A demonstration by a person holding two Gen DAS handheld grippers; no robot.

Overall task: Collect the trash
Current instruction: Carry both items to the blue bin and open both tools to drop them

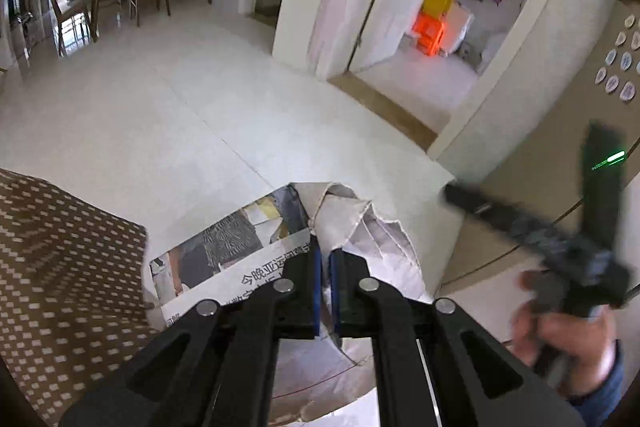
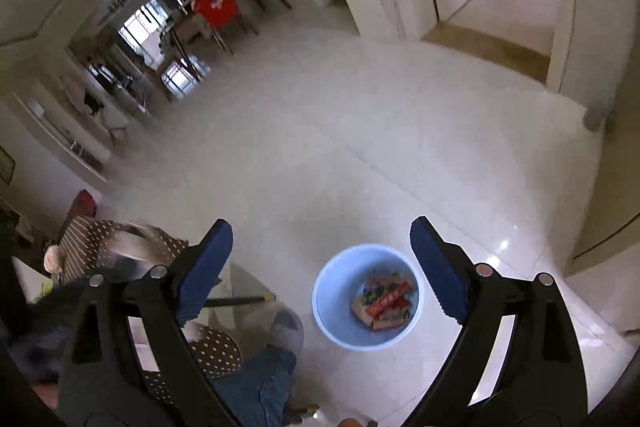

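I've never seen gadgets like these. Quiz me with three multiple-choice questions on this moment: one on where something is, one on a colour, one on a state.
1. Where is the bin?
A. On the white floor
B. On the dining table
C. On a chair

2. What colour is the bin?
A. Red
B. Light blue
C. Black

3. What is the left gripper doing?
A. Standing wide open and empty
B. Holding a bottle
C. Clamped shut on a crumpled newspaper

Answers:
1. A: the right wrist view shows it standing on the floor tiles, seen between the fingers of the open right gripper.
2. B: its rim and walls are pale blue, with colourful wrappers inside.
3. C: its blue pads pinch the printed paper in the left wrist view.
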